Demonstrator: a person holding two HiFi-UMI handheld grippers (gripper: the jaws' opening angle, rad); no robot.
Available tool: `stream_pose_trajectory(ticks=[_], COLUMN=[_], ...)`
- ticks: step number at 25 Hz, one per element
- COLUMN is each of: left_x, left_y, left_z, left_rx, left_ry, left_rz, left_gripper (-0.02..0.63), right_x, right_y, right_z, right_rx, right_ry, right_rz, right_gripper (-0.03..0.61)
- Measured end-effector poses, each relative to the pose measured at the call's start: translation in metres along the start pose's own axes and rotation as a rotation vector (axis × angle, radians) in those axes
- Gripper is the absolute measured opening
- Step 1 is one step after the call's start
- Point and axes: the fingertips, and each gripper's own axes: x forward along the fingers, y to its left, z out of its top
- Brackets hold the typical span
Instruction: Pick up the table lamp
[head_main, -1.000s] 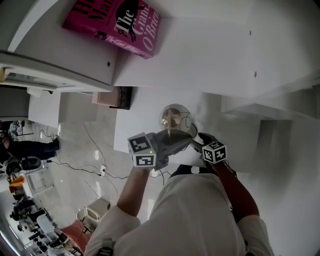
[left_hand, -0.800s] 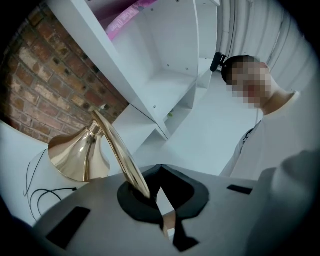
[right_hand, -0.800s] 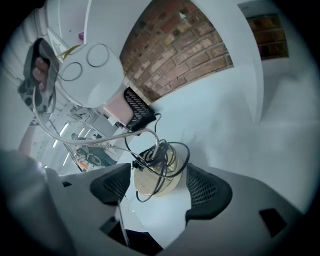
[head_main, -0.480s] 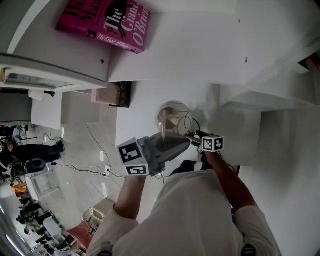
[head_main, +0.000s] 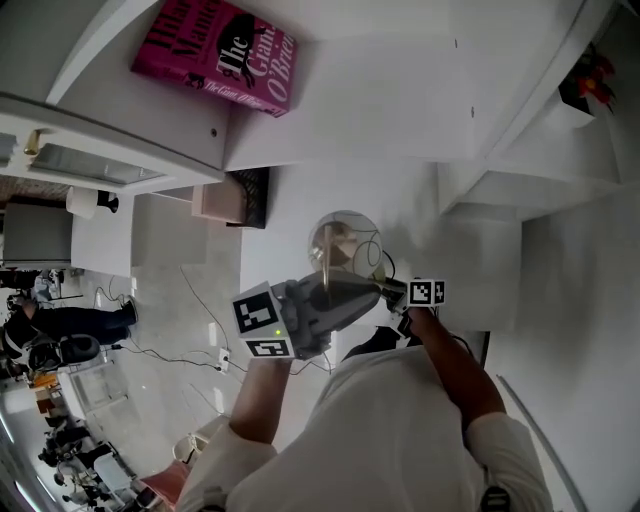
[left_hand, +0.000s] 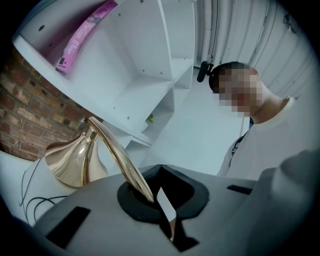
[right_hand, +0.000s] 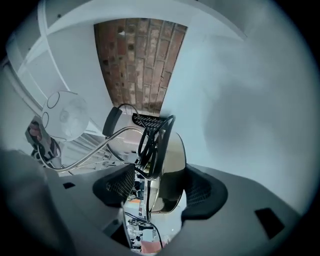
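The table lamp (head_main: 343, 243) has a gold cone shade (left_hand: 75, 160), a curved gold arm (left_hand: 117, 155) and a shiny round base (right_hand: 170, 165) with a black cord (right_hand: 145, 145) bunched against it. My left gripper (head_main: 362, 290) (left_hand: 160, 200) is shut on the gold arm and holds the lamp off the white surface. My right gripper (head_main: 392, 292) (right_hand: 160, 185) has the base and cord between its jaws, which are closing. Its right pad (right_hand: 200, 187) lies against the base. A gap with the cord shows at the left pad (right_hand: 122, 182).
A pink book (head_main: 225, 55) lies on the white shelving (head_main: 400, 100) above the lamp. A dark framed thing (head_main: 250, 195) stands at the shelf's left end. Brick wall (right_hand: 140, 60) shows behind. A person in white (left_hand: 260, 145) is close behind the grippers.
The left gripper has lifted the lamp a little. The right gripper has rolled and moved in closer to the lamp's base; its marker cube now faces differently.
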Motion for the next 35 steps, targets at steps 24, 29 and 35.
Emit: stream_pose_trajectory(ticks=[24,29,35], left_x=[-0.030,-0.018,-0.003], left_y=[-0.089,-0.109,-0.136], left_z=[0.008,0.004,-0.008], left_rx=[0.121,0.137,0.127], left_ry=[-0.024,-0.047,-0.070], left_rz=[-0.142,-0.129,-0.077], left_gripper=[0.012,0.012,0.012], right_x=[-0.045,-0.067,-0.093], right_y=[0.047,0.051,0.053], right_z=[-0.022,-0.032,-0.052], right_rx=[-0.013,-0.039,-0.038], right_ry=[-0.165,-0.139,-0.087], right_rz=[0.046,0.057,0.069], right_gripper=[0.224,0.224,0.222])
